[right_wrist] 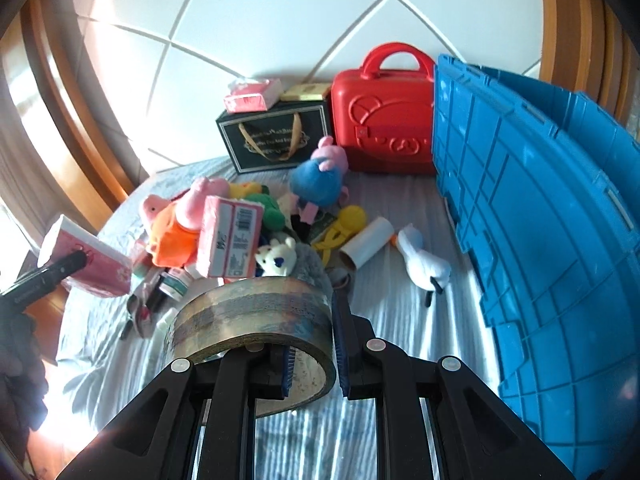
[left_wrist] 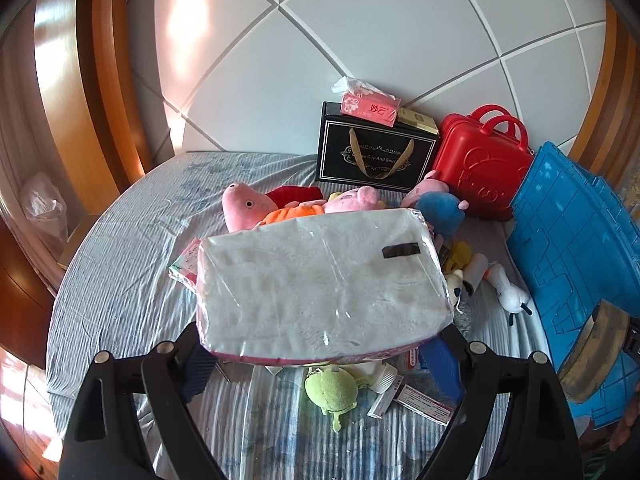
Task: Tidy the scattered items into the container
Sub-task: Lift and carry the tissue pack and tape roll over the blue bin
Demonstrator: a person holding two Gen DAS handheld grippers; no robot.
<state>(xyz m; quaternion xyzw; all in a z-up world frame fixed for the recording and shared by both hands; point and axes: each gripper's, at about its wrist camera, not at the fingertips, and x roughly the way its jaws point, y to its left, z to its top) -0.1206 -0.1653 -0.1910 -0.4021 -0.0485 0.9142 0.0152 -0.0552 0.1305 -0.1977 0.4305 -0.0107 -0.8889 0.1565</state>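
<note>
A plastic-wrapped tissue pack (left_wrist: 320, 284) is clamped widthwise in the left gripper (left_wrist: 320, 344); a tape roll's (right_wrist: 256, 320) wall is pinched in the right gripper (right_wrist: 314, 344), beside the blue crate (right_wrist: 540, 220).

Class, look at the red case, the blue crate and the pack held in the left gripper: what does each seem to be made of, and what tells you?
Red case: likely hard moulded plastic, glossy, with embossed shapes.
Blue crate: rigid plastic, semi-matte, with moulded ribs.
Pack in the left gripper: apparently soft tissue paper under clear shiny film, which wrinkles and glints.
</note>
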